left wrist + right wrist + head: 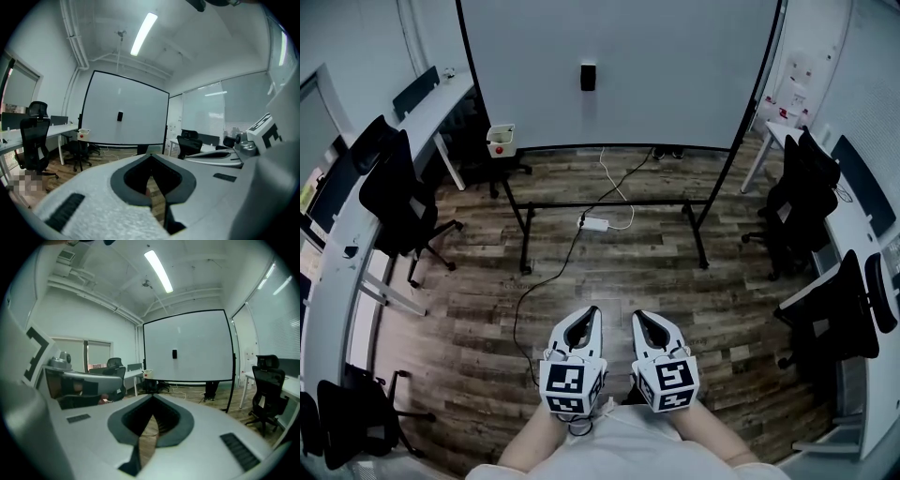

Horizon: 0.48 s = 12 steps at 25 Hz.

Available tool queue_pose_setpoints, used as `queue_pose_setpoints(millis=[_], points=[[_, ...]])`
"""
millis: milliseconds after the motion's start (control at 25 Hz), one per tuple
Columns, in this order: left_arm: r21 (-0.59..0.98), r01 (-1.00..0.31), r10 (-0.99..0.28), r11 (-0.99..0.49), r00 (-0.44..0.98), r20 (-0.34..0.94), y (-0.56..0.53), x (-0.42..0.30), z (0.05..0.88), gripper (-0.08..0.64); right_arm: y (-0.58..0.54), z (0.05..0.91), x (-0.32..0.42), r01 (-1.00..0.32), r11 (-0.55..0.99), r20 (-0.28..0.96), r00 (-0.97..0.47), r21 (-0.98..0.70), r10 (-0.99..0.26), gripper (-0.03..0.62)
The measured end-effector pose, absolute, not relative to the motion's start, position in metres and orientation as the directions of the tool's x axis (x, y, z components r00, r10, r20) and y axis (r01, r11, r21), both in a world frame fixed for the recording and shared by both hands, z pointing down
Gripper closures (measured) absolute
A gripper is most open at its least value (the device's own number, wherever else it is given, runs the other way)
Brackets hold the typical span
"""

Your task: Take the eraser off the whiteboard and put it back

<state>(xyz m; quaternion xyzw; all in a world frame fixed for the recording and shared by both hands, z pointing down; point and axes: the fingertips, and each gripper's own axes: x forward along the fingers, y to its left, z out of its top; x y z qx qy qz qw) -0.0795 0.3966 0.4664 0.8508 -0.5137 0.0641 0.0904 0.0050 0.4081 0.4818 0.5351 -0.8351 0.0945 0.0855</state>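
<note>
Head view, nearest first: my left claw [591, 314] and right claw [639, 319] sit side by side over the wood floor [469, 281], each with its jaws pressed together on nothing, the tips meeting in both gripper views. Beyond them a cable [572, 244] trails across the floor under the stand [609, 202]. Farther on, the eraser [588, 78] sits on the whiteboard [675, 75] about mid-width, well apart from both claws.

The wood-plank floor [656, 281] bears the whiteboard [675, 66] on its black stand, a white power brick [594, 223] with trailing black cable [520, 300], and black office chairs [394, 197] at both sides.
</note>
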Motion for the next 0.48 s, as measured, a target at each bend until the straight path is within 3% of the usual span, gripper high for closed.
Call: queue_pose_setpoints(millis=[480], points=[[0.016, -0.927, -0.903, -0.375, 0.369, 0.222, 0.297, -0.064, 0.472, 0.543, 0.295, 0.485, 0.028, -0.873, 0.482, 0.212, -0.486, -0.072, -0.848, 0.566]])
